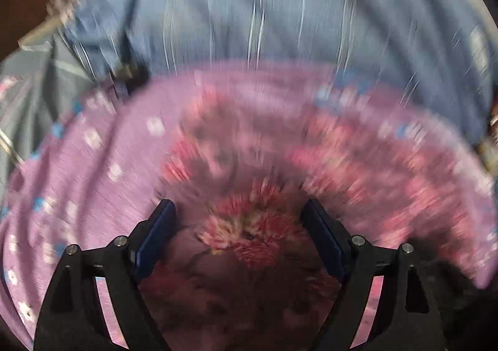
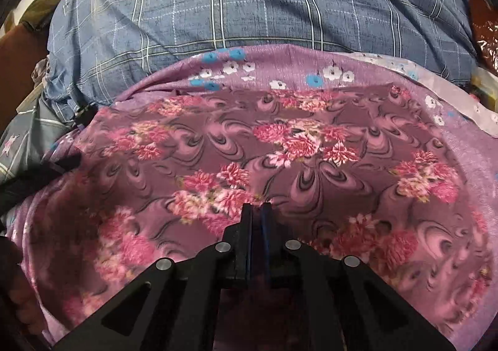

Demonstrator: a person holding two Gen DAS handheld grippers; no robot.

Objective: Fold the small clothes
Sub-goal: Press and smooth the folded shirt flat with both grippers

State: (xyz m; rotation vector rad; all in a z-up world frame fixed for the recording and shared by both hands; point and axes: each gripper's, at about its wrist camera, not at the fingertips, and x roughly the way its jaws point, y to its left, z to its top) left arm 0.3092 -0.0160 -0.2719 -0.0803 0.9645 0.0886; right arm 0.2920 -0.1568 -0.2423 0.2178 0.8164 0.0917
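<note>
Black gripper linkages fill the bottom of both wrist views. The right gripper (image 2: 257, 206) is seen with its two fingers pressed together, only a thin dark seam showing between the blue pads (image 2: 265, 226); whether a fold of fabric is pinched in that seam cannot be told. Its tips lie on or just above the pink floral garment (image 2: 295, 145), a mauve cloth printed with clusters of pink and white flowers and dark swirls.

That garment is spread flat across the middle of the bed, on top of a lilac sheet (image 2: 280, 70) dotted with small white and blue blossoms, which shows along the garment's far edge and toward the right edge of the bed. Beyond the sheet, at the far side of the bed, a blue-grey checked cover (image 2: 249, 2) with round crests is bunched up. A brown shiny item (image 2: 484, 30) is glimpsed at the far right.

In the left wrist view, heavily blurred, the left gripper (image 1: 239, 211) is held with its fingers (image 1: 158, 226) wide apart and nothing between them. The floral garment (image 1: 249, 232) is seen directly under the gap, the lilac sheet (image 1: 93, 164) around it, and the checked cover (image 1: 249, 8) beyond. Contact between the left fingers and the cloth cannot be judged.
</note>
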